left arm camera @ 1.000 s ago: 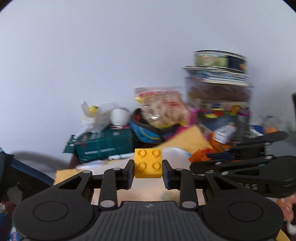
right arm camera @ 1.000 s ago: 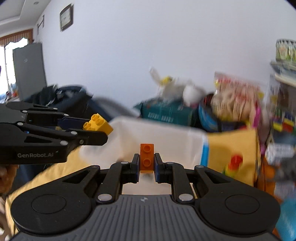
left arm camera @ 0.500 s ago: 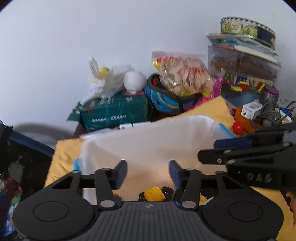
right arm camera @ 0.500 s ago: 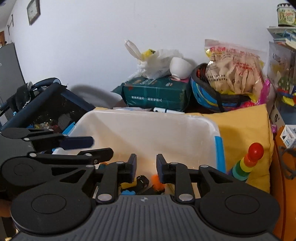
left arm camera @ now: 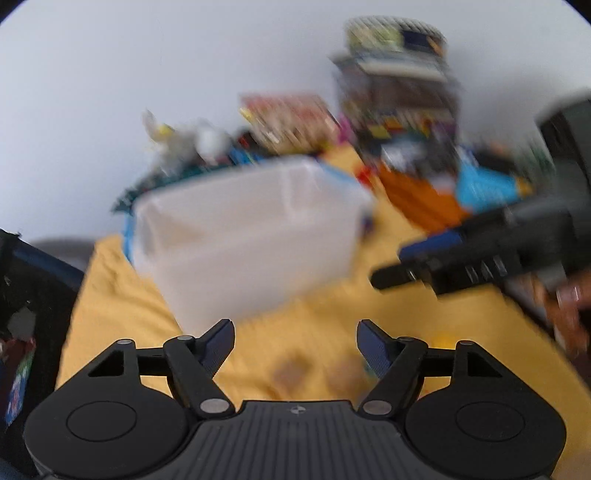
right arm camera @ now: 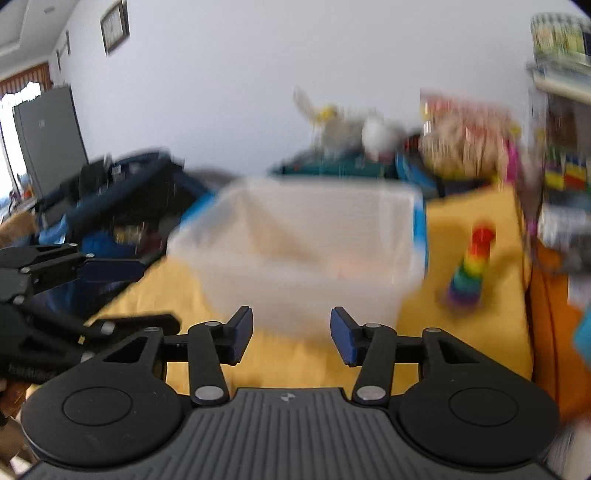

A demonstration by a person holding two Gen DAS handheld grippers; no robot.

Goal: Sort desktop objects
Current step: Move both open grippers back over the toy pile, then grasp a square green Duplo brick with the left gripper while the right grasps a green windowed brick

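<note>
A framed wall clock (right arm camera: 115, 26) hangs beside a grey cabinet (right arm camera: 50, 138).

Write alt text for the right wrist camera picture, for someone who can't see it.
A blurred view along the right gripper, jaws opening with nothing between them, over a yellow cloth in front of a translucent white bin. A rainbow stacking toy stands right of the bin, and the left gripper reaches in from the left edge.
</note>
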